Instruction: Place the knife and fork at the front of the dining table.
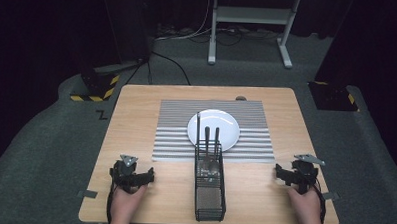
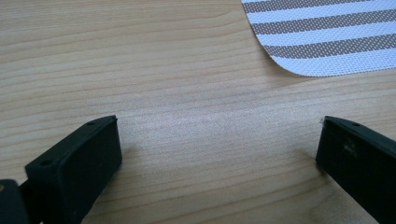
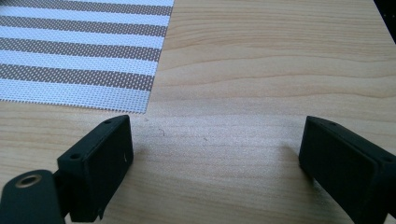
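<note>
The left tongs point(image 1: 132, 175) and right tongs point(image 1: 293, 174) are held spread and empty on either side of the wire basket point(image 1: 209, 192) on the bench point(image 1: 263, 194).

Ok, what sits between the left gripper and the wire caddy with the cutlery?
Nothing: in the high view, only bare wooden table separates the left gripper from the wire caddy. The striped placemat lies farther back.

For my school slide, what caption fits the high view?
Two open grippers, left gripper and right gripper, rest on a wooden table beside a cutlery basket, white plate and striped mat.
</note>
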`<state>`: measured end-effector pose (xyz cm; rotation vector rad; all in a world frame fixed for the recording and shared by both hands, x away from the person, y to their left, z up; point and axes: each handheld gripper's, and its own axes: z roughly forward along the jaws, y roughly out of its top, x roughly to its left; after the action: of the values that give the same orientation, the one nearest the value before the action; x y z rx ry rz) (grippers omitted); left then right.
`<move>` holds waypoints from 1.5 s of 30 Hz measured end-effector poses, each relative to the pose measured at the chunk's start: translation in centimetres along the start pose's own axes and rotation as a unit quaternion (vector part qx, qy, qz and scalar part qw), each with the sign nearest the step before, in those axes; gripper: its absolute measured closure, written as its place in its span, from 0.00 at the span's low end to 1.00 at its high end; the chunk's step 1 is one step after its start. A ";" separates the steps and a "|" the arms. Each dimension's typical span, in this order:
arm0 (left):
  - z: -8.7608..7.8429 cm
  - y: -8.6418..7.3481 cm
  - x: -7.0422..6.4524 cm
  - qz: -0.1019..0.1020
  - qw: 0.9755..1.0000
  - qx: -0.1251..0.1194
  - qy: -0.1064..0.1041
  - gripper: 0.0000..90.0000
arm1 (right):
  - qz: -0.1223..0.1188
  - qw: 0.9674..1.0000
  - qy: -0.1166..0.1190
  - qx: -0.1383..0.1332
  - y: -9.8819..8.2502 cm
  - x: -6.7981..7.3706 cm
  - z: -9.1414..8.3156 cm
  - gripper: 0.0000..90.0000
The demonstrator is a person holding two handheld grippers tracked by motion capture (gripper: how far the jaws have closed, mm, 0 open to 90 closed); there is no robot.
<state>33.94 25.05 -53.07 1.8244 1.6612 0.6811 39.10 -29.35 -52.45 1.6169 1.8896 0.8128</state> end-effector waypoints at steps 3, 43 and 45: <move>0.0 0.0 0.1 0.000 1.000 -0.002 -0.002 0.01 | -0.005 1.000 0.003 0.000 0.0 -0.1 0.0 0.11; -3.4 -0.2 -1.0 0.034 0.992 -0.083 -0.094 0.02 | -0.018 1.000 0.015 0.000 -0.2 0.2 -0.2 0.11; -3.6 -0.1 -1.3 0.039 0.990 -0.090 -0.100 0.02 | -0.018 1.000 0.015 0.000 -0.2 0.2 -0.2 0.11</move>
<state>31.15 24.00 -50.59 1.7724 1.3600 0.6359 38.77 -29.21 -52.45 1.5738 1.9344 0.8274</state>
